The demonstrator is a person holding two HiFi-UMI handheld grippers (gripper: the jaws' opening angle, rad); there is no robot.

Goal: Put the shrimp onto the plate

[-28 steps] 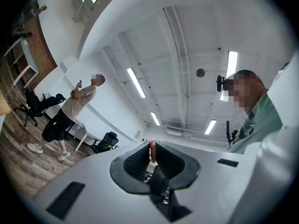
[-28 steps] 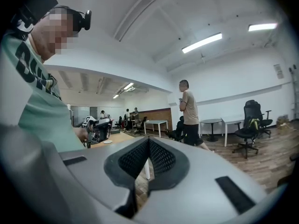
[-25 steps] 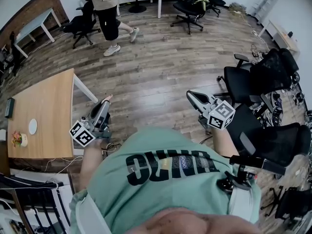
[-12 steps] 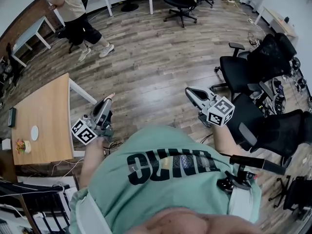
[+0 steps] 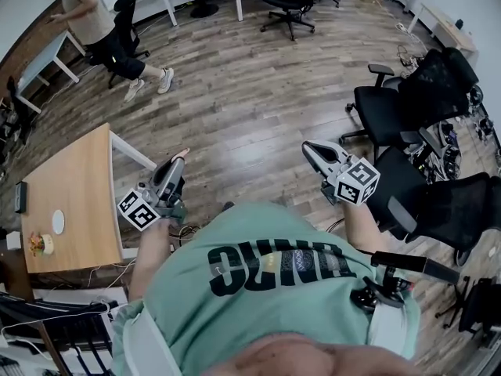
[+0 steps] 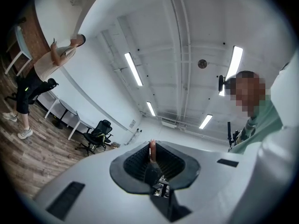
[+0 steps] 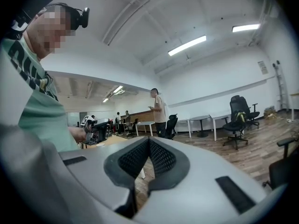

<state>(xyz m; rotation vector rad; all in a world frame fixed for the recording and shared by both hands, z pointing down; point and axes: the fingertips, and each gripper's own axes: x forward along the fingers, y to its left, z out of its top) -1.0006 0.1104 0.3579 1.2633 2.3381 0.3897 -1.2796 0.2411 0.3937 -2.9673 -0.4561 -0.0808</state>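
My left gripper (image 5: 178, 161) is held over the wooden floor, just right of the wooden table (image 5: 78, 186), and is shut on a small pink shrimp (image 5: 182, 153). In the left gripper view the shrimp (image 6: 152, 148) stands pinched between the dark pads, and the jaws (image 6: 152, 154) point up at the ceiling. A small white plate (image 5: 58, 222) lies on the table's left part, well away from both grippers. My right gripper (image 5: 308, 149) hovers over the floor at the right. Its jaws (image 7: 148, 141) meet at the tips with nothing between them.
A small colourful object (image 5: 37, 244) sits beside the plate and a dark flat device (image 5: 20, 197) lies farther along the table. Black office chairs (image 5: 407, 108) crowd the right side. A person (image 5: 94, 30) stands at the far left, near white tables.
The person in the background has walked to the left. The head view has shifted a little. Both grippers hold about the same pose, the shrimp still pinched in the left one.
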